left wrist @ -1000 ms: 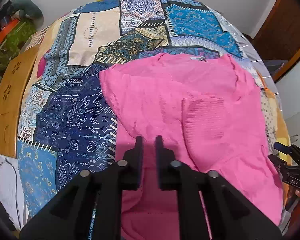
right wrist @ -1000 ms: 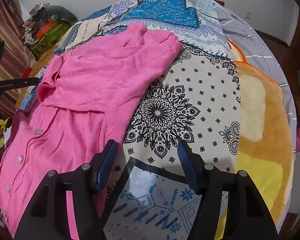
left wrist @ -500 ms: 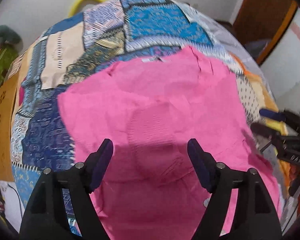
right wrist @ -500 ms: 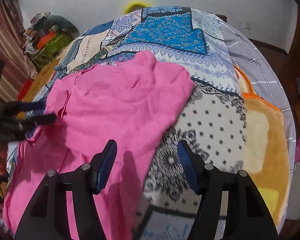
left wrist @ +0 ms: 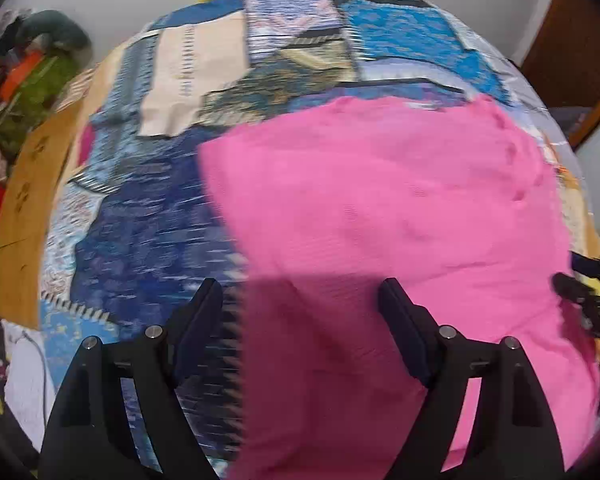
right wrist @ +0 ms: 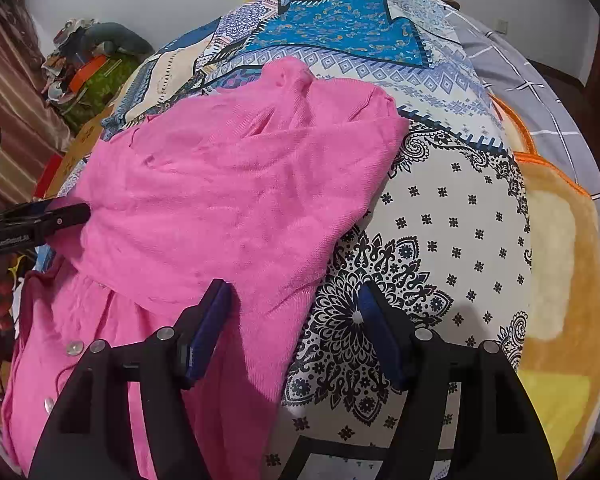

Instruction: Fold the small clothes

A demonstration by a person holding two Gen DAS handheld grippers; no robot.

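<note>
With a fold laid over the pink cardigan (right wrist: 228, 200) on the bed (right wrist: 452, 216), the left gripper (left wrist: 300, 304) and right gripper (right wrist: 294, 304) were both opening, pinching nothing, so regrasping an edge seemed next.

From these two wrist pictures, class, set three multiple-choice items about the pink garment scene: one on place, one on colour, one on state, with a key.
1. Where does the pink garment lie?
A. on the patterned bedspread
B. on a bare floor
C. in a basket

2. What colour are the pads of the right gripper?
A. red
B. blue
C. white

3. How does the left gripper stand?
A. clamped on a sleeve
B. shut on nothing
C. jaws apart, gripping nothing

Key: 1 A, the bedspread shows all round the garment. 2 B, both pads are blue. 3 C, its jaws are opening over the cloth, which no pad presses.
</note>
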